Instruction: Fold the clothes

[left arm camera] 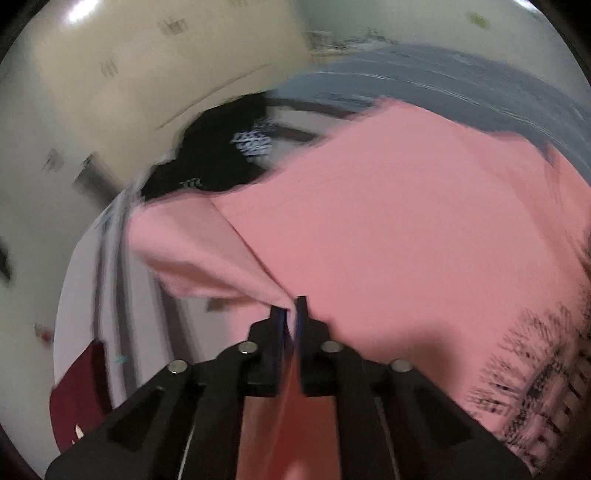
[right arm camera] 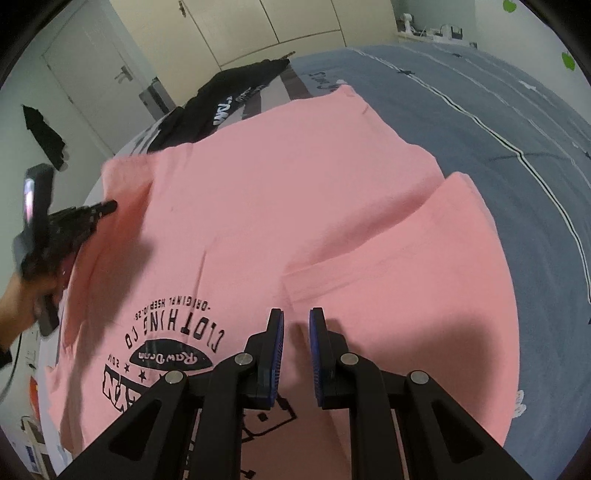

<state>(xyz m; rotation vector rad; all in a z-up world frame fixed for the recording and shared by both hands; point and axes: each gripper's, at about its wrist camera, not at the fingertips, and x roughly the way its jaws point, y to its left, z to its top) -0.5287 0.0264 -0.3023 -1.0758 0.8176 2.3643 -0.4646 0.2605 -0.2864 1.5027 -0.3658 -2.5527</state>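
A pink T-shirt point(right arm camera: 280, 206) with a black printed logo point(right arm camera: 162, 354) lies spread on the blue-grey bed point(right arm camera: 480, 122). Its right sleeve point(right arm camera: 406, 288) is folded in over the body. My left gripper point(left arm camera: 291, 306) is shut on the shirt's left sleeve edge point(left arm camera: 207, 258) and holds it lifted; the left wrist view is motion-blurred. The left gripper also shows in the right wrist view point(right arm camera: 107, 206) at the shirt's left side. My right gripper point(right arm camera: 296, 321) is open and empty, just above the shirt near the logo.
A black garment point(right arm camera: 221, 103) lies on a striped sheet point(right arm camera: 273, 92) at the far end of the bed. A dark red cloth point(left arm camera: 81, 391) sits at the bed's left edge. Wardrobe doors point(right arm camera: 280, 22) and a room door point(right arm camera: 96, 74) stand behind.
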